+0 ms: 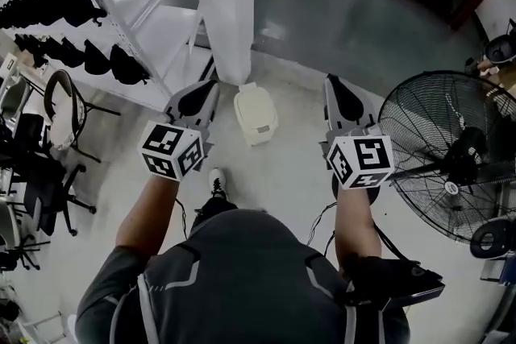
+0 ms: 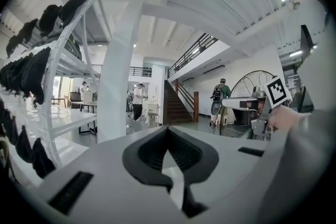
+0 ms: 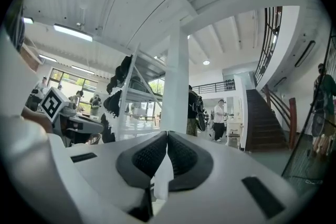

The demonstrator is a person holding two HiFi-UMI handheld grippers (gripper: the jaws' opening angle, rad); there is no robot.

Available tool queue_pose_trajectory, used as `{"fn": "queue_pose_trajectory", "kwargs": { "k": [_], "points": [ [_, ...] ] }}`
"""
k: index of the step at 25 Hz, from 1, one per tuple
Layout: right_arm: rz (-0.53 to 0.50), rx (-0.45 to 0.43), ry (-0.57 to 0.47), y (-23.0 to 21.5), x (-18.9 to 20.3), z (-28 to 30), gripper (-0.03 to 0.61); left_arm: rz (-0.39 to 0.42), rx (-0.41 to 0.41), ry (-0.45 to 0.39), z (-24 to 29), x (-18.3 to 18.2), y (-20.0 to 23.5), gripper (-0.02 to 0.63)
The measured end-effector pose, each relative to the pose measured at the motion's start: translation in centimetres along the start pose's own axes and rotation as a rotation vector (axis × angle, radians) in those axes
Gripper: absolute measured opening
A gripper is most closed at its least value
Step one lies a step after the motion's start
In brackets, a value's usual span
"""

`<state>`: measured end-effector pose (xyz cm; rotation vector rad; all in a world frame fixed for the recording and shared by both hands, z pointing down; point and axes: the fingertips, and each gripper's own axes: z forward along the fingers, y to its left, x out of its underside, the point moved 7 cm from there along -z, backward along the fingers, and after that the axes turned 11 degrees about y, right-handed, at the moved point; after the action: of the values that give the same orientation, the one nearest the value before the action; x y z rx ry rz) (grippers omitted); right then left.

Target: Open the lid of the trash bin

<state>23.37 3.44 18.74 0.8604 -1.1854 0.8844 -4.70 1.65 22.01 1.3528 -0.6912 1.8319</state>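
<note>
Both forearms reach forward from the body, level and roughly parallel, each hand behind its marker cube. The left gripper (image 1: 205, 91) and the right gripper (image 1: 334, 89) point ahead, well above the floor (image 1: 290, 173). In the left gripper view the dark pads (image 2: 149, 152) meet at their tips with nothing held; in the right gripper view the pads (image 3: 184, 157) are likewise pressed together and empty. The trash bin (image 1: 256, 115), cream-coloured with its lid down, stands on the floor at the foot of the white pillar (image 1: 234, 4), below and between the two grippers, touched by neither.
</note>
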Motion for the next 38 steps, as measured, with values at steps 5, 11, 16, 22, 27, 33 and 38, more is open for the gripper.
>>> {"fn": "queue_pose_trajectory", "kwargs": {
  "k": [5, 11, 16, 22, 27, 33, 38],
  "points": [
    [-0.003, 0.04, 0.017, 0.8, -1.0, 4.6, 0.028, 0.019, 0.063, -0.017, 3.2, -1.1, 5.2, 0.008],
    [0.013, 0.093, 0.036, 1.0, -2.4, 9.1, 0.028, 0.079, 0.123, -0.046, 6.4, -3.4, 10.4, 0.008],
    [0.012, 0.107, 0.047, 1.8, -2.7, 12.5, 0.028, 0.046, 0.154, -0.049, 8.3, -3.5, 14.4, 0.008],
    [0.04, 0.148, 0.062, 1.8, -1.9, 16.1, 0.028, 0.039, 0.181, -0.043, 10.4, -3.0, 17.8, 0.008],
    [0.052, 0.172, 0.083, 2.3, -0.3, 18.7, 0.028, 0.039, 0.209, -0.005, 12.1, -1.2, 19.9, 0.008],
    [0.037, 0.126, 0.159, 0.1, 3.8, 21.8, 0.028, 0.055, 0.156, -0.012, 14.8, 1.3, 20.3, 0.008],
    [0.062, 0.069, 0.217, -2.3, 7.4, 24.5, 0.028, -0.009, 0.148, 0.068, 17.9, 4.1, 20.3, 0.008]
  ]
}}
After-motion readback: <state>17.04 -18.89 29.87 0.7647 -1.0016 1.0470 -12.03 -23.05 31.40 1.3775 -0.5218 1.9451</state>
